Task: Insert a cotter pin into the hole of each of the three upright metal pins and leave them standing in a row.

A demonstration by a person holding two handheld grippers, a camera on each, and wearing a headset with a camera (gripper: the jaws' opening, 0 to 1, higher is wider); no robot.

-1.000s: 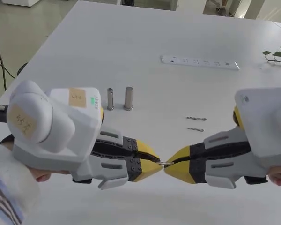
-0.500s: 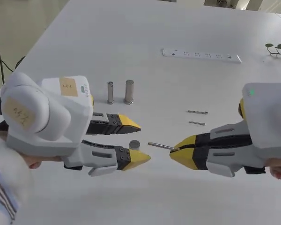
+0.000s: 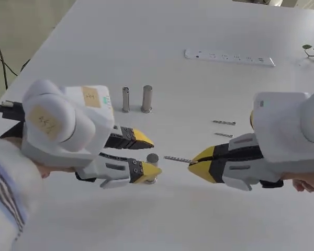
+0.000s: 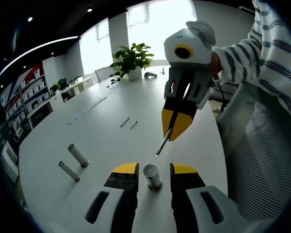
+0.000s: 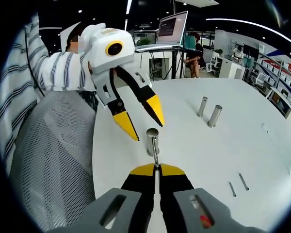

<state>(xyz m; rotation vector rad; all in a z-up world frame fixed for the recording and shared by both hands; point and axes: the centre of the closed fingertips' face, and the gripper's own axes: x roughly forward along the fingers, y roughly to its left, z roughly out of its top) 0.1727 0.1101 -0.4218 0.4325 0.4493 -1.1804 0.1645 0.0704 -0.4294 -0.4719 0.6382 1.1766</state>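
My left gripper (image 3: 155, 156) holds its fingers (image 4: 125, 170) wide around an upright metal pin (image 4: 152, 175); my right gripper (image 3: 191, 163) pinches a cotter pin (image 3: 176, 159).

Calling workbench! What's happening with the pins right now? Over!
Left hand-held gripper open, jaws flanking upright metal pin. Right hand-held gripper shut on cotter pin, tip short of the hole. Nothing between them.
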